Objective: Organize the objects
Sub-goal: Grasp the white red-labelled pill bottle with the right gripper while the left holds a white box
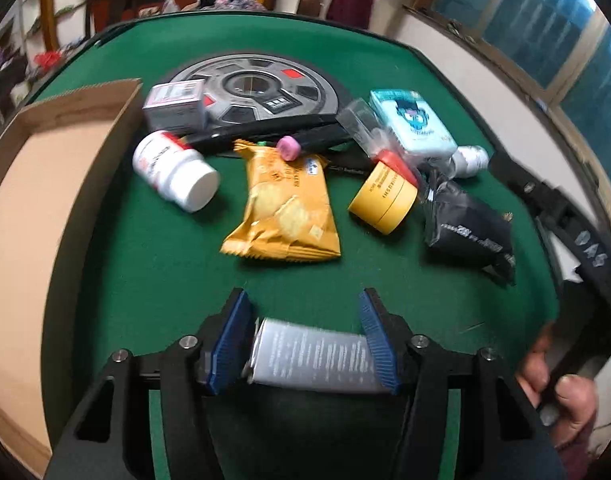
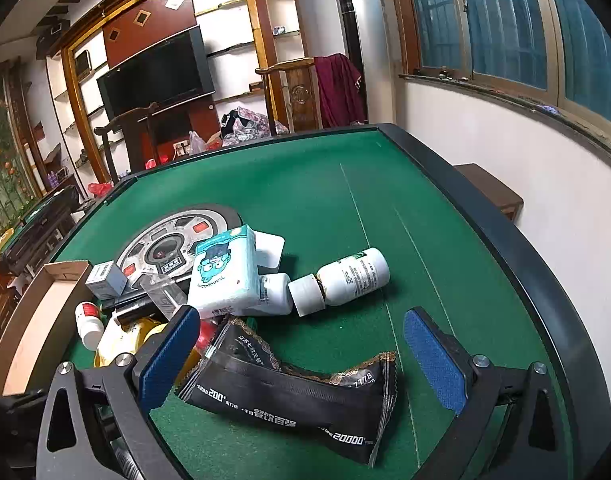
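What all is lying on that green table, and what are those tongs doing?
cardboard box: 1, tan, left side of table, open.
small carton: 1, grey-white, beside the box's far corner.
round hub: 1, silver and black, table centre.
white bottles: 3 seen, one with a red label near the box, two lying end to end at the right.
snack packet: 1, yellow, middle.
round tin: 1, yellow, right of the packet.
tissue pack: 1, pale blue, on the pile.
black packet: 1, black, between the right tongs' fingers, untouched.
grey tube: 1, held in the left tongs.
left tongs: shut on the tube.
right tongs: open.
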Motion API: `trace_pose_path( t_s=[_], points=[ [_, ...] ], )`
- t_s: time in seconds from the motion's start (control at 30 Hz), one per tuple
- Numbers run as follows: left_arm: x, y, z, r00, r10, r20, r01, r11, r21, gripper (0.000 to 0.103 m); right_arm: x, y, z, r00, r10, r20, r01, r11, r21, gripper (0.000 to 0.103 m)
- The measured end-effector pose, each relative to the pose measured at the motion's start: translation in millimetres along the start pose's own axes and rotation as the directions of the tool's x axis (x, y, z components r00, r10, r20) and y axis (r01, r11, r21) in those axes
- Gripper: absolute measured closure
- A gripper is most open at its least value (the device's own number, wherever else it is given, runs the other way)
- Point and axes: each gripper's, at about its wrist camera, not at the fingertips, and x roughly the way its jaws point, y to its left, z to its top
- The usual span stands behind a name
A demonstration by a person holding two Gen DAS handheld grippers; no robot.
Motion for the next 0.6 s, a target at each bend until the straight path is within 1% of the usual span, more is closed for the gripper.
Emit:
trace_pose_path(
  t_s=[0.03, 0.07, 0.1, 0.13, 0.17, 0.2, 0.23, 0.27, 0.3, 0.37, 0.4, 0.43, 0.47, 0.5, 0.53, 0.57, 0.6],
  points=[
    [-8, 0, -1, 0.999, -0.014, 0.031, 0.014, 1.0, -0.007, 0.039, 1, 1, 0, 1.0, 0.002, -0.003, -0.002, 1.0, 0.0, 0.0],
    [-13, -3, -2, 0.998, -0.024, 0.061, 0.023, 1.0, 0.016, 0.037, 1, 1, 0, 1.0, -0.001, -0.003, 0.001, 1.0, 0.001, 0.0],
    [-18, -9, -2, 0.995, -0.035, 0.09, 0.029, 0.997, 0.066, 0.034, 5, 0, -1, 1.0, 0.003, -0.001, -0.003, 1.0, 0.001, 0.0],
    [-23, -20, -4, 0.992, -0.047, 0.114, 0.027, 0.985, 0.17, 0.031, 5, 0, -1, 1.0, 0.003, -0.001, -0.003, 1.0, 0.0, 0.0],
    [-26, -29, -5, 0.991, -0.058, 0.118, 0.026, 0.965, 0.262, 0.031, 6, 2, -1, 1.0, 0.001, -0.001, -0.001, 1.0, 0.002, 0.0],
    [-30, -42, -9, 0.99, -0.077, 0.119, 0.025, 0.921, 0.388, 0.031, 8, 2, -1, 1.0, 0.0, -0.002, 0.0, 1.0, 0.002, 0.0],
    [-34, -50, -16, 0.989, -0.087, 0.12, 0.017, 0.872, 0.489, 0.029, 9, 2, -1, 1.0, -0.001, -0.004, 0.001, 1.0, 0.004, 0.0],
    [-35, -57, -19, 0.989, -0.087, 0.117, 0.005, 0.823, 0.568, 0.029, 9, 1, -2, 1.0, -0.002, -0.004, 0.002, 1.0, 0.006, 0.0],
    [-32, -64, -24, 0.992, -0.085, 0.09, 0.006, 0.757, 0.654, 0.028, 10, 0, -1, 1.0, -0.004, -0.004, 0.004, 1.0, 0.012, 0.0],
    [-16, -67, -25, 0.997, -0.071, -0.024, 0.065, 0.679, 0.731, 0.028, 13, 0, -1, 1.0, -0.007, -0.005, 0.007, 1.0, 0.019, 0.0],
    [-10, -68, -28, 0.997, -0.055, -0.056, 0.078, 0.661, 0.747, 0.028, 14, -1, -1, 1.0, -0.011, -0.008, 0.011, 1.0, 0.023, 0.0],
    [0, -67, -33, 0.996, -0.018, -0.093, 0.083, 0.636, 0.767, 0.028, 15, -1, -1, 1.0, -0.014, -0.011, 0.014, 1.0, 0.025, 0.0],
    [6, -65, -35, 0.994, 0.003, -0.112, 0.086, 0.627, 0.774, 0.029, 16, -2, -1, 1.0, -0.016, -0.015, 0.016, 0.999, 0.027, 0.0],
    [9, -63, -35, 0.992, -0.006, -0.127, 0.102, 0.635, 0.766, 0.034, 17, -3, -1, 1.0, -0.018, -0.018, 0.018, 0.999, 0.031, 0.0],
    [9, -59, -29, 0.984, -0.042, -0.171, 0.155, 0.667, 0.729, 0.058, 18, -3, -1, 1.0, -0.021, -0.02, 0.021, 0.999, 0.033, 0.0],
    [8, -55, -26, 0.979, -0.054, -0.197, 0.179, 0.689, 0.703, 0.07, 18, -3, -1, 1.0, -0.023, -0.021, 0.024, 0.999, 0.034, 0.0],
    [6, -53, -25, 0.98, -0.059, -0.192, 0.178, 0.703, 0.688, 0.077, 19, -4, -1, 0.999, -0.026, -0.021, 0.026, 0.999, 0.035, 0.0]
  ],
)
